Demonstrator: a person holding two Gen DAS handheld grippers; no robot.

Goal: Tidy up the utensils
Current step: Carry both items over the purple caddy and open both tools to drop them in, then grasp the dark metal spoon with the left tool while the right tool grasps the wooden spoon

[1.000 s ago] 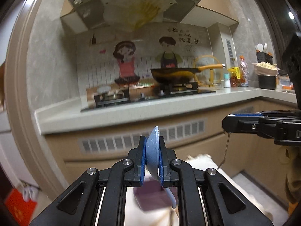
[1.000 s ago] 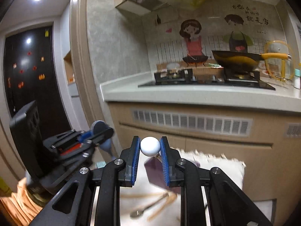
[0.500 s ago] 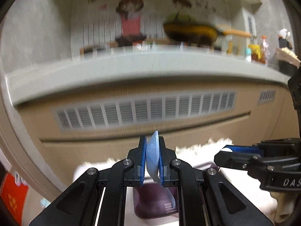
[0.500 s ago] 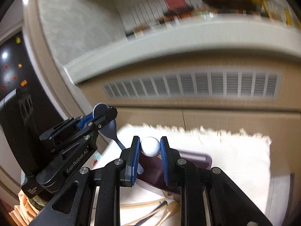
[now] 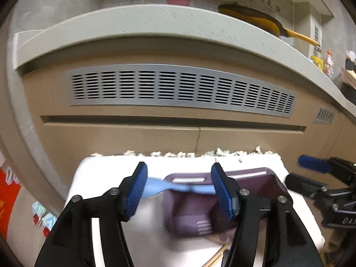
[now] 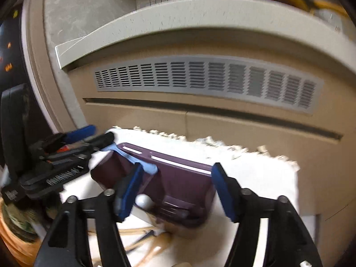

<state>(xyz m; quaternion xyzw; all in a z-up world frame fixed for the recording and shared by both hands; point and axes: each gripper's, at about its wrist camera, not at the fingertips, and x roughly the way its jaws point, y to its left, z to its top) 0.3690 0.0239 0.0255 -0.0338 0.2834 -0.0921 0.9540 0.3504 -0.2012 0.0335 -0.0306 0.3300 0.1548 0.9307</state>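
Left wrist: "DAS" on right gripper (image 5: 298, 171)

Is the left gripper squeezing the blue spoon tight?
No, the left gripper has its jaws opening, and the blue spoon lies loose between them over the purple holder.

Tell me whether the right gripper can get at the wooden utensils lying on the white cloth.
Probably yes. The right gripper, jaws opening and empty, hangs over the purple plastic holder; the wooden utensils lie uncovered on the white cloth just beneath.
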